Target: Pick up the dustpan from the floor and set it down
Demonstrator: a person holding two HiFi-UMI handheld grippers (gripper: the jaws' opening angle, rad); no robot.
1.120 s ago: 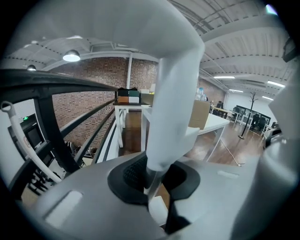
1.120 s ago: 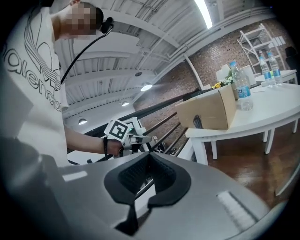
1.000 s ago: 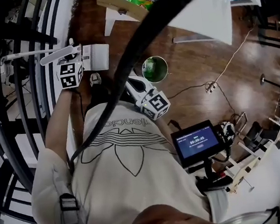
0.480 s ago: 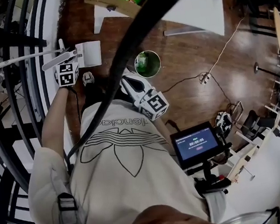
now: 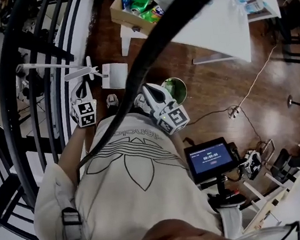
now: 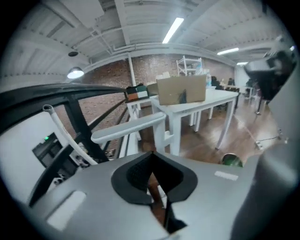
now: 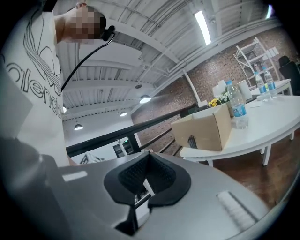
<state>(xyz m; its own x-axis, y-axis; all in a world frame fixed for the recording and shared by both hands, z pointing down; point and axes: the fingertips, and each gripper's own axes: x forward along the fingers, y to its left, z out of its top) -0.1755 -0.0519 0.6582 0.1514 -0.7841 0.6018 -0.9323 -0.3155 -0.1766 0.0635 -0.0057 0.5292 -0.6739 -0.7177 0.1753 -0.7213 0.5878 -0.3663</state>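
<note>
The white dustpan (image 5: pixel 115 75) stands on the wooden floor by the railing. Its flat white handle (image 5: pixel 88 71) and a long white rod point left. My left gripper (image 5: pixel 81 89) is below that handle and apart from it. Its jaws are closing, and in the left gripper view the pads (image 6: pixel 140 171) meet with nothing between them. The handle (image 6: pixel 129 129) lies ahead there. My right gripper (image 5: pixel 147 91) hangs in front of the person's shirt near the green bin. Its jaws (image 7: pixel 146 177) are shut and hold nothing.
A black railing (image 5: pixel 41 59) curves along the left. A green bin (image 5: pixel 174 88) sits on the floor just right of the dustpan. A white table (image 5: pixel 219 17) carries a cardboard box (image 5: pixel 136 2) of snack packs. A cable (image 5: pixel 244 98) trails across the floor, and a small screen (image 5: pixel 211 158) hangs at the person's waist.
My left gripper has drawn back from the dustpan handle toward the person's body. The dustpan stays by the railing. My right gripper has lifted slightly.
</note>
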